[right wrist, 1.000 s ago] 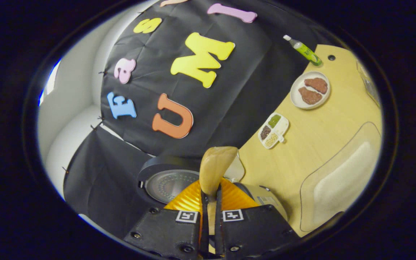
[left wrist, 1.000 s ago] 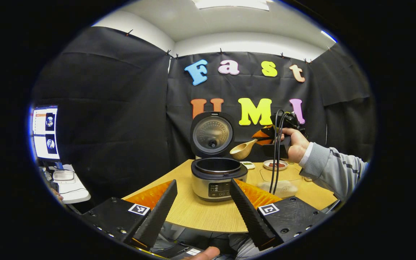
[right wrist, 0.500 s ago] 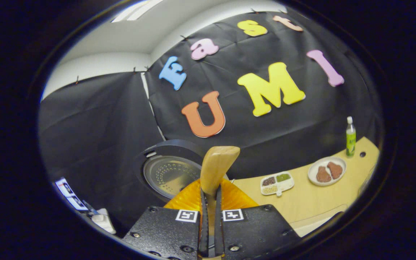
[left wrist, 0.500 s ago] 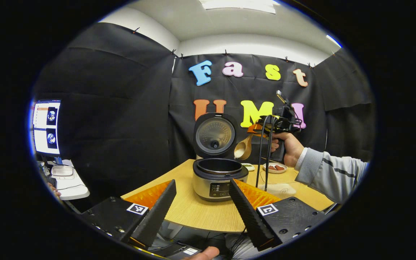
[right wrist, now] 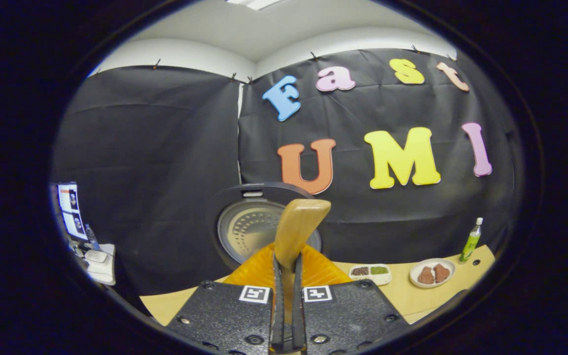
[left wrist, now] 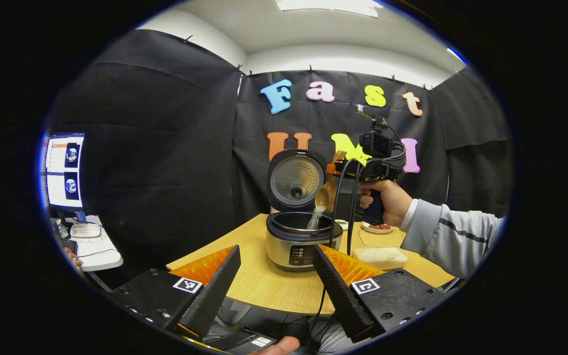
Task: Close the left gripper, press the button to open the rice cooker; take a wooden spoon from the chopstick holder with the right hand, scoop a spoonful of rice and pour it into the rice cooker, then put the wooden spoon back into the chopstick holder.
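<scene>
The rice cooker (left wrist: 303, 244) stands on the round wooden table (left wrist: 264, 286) with its lid (left wrist: 296, 180) swung up. My right gripper (left wrist: 336, 170), held by a hand, is above the pot and shut on the wooden spoon (left wrist: 324, 195), which is tipped down. A stream of rice (left wrist: 314, 218) falls from the spoon into the pot. In the right gripper view the spoon handle (right wrist: 298, 229) sticks up between the shut fingers of the right gripper (right wrist: 286, 276), with the lid (right wrist: 254, 228) behind it. My left gripper (left wrist: 274, 276) stands open near the table's front edge, holding nothing.
A clear tub of rice (left wrist: 380, 256) sits right of the cooker. A plate with meat (right wrist: 432, 272), a divided dish of grains (right wrist: 370, 272) and a green bottle (right wrist: 470, 240) stand at the back right. A monitor (left wrist: 63, 170) is at the far left.
The right gripper rolled level and carried the spoon over the pot, tipping it; rice now pours out. The left gripper stayed open and nearly still.
</scene>
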Demonstrator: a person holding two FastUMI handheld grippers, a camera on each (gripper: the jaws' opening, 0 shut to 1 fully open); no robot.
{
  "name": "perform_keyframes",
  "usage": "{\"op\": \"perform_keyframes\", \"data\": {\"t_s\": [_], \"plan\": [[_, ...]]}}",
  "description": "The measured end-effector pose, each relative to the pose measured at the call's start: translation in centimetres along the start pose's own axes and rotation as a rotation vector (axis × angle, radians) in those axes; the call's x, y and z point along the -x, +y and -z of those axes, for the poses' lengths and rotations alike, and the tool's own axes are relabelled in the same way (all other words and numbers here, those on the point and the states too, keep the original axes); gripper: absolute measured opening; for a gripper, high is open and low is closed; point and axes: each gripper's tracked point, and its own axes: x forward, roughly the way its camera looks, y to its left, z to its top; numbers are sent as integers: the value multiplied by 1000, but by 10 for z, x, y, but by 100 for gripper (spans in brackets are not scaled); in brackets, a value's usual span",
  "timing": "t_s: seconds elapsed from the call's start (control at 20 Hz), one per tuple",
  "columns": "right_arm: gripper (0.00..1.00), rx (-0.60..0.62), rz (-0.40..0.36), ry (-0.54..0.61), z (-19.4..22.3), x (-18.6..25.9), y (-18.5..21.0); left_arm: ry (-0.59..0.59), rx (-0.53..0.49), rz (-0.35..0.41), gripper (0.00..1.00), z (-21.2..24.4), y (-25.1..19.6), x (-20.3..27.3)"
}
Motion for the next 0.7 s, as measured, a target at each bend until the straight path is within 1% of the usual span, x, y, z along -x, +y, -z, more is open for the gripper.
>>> {"op": "perform_keyframes", "data": {"t_s": [0.25, 0.45, 0.55, 0.6, 0.7], "plan": [[12, 197, -33, -37, 3, 15, 31, 11, 16, 5, 94, 5, 0, -2], [12, 358, -16, -55, 10, 21, 45, 24, 9, 5, 94, 4, -2, 1], [12, 383, -3, -46, 18, 23, 44, 12, 3, 5, 94, 0, -2, 4], [10, 378, 2, -42, 20, 24, 45, 7, -1, 3, 94, -1, -3, 5], [14, 375, 14, -39, 16, 26, 41, 5, -8, 1, 94, -1, -3, 4]]}}
